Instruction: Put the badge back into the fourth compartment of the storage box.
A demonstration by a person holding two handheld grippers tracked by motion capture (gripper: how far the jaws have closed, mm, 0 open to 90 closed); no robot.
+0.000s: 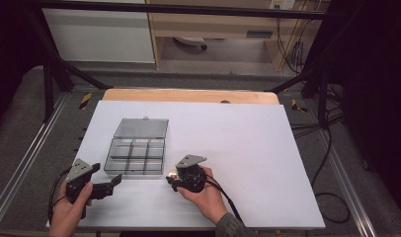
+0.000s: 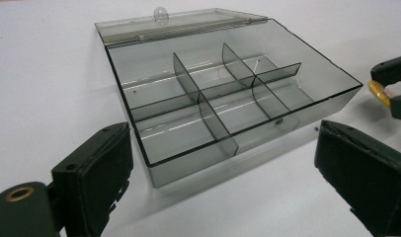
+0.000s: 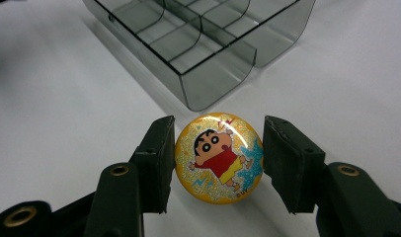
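A: Two grippers over the white table (image 1: 248, 148). The right gripper (image 3: 218, 158) is clamped on a round yellow badge (image 3: 218, 157), one jaw at each edge, cartoon face up.

B: And where is the box from there?

A: The grey box (image 3: 198, 44) with its compartments sits just ahead of those jaws, its near corner close to the badge, not touching. Lid (image 1: 141, 128) folded back flat on the far side.

B: The left gripper (image 2: 223, 173)?

A: Jaws spread wide, nothing between them. The box lies just beyond its fingertips; the badge, in the other gripper, shows off to its right.

B: Compartments?

A: All bare.
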